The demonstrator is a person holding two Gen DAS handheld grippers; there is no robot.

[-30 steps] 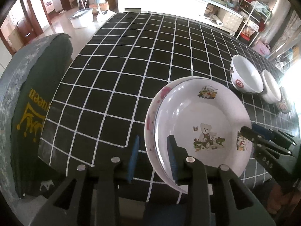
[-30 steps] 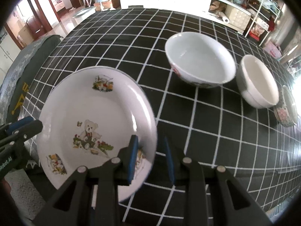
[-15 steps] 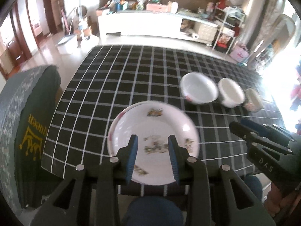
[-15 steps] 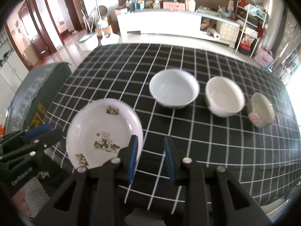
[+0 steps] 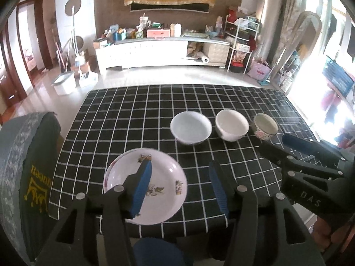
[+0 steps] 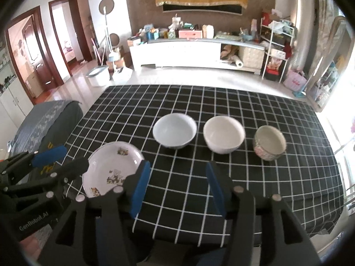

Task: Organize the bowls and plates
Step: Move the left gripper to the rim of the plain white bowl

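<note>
A white plate with bear pictures [image 5: 155, 190] [image 6: 111, 173] lies near the front left of the black checked table [image 5: 133, 115] [image 6: 288, 177], stacked on a second plate whose rim shows at its left. Behind it stand a large white bowl [image 5: 190, 127] [image 6: 174, 130], a white bowl [image 5: 231, 125] [image 6: 224, 134] and a small flowered bowl [image 5: 265, 126] [image 6: 269, 143] in a row. My left gripper [image 5: 180, 184] is open and empty, raised over the front edge. My right gripper [image 6: 177, 184] is open and empty, also raised in front of the table.
A chair with a grey and green cover [image 5: 26, 166] [image 6: 44, 124] stands at the table's left side. Beyond the table are a bare floor, a white cabinet [image 5: 144, 51] and a shelf rack [image 5: 241, 42].
Both grippers have pulled back and up from the plates, and their jaws have opened wide. The bear plate now lies on the table with nothing holding it.
</note>
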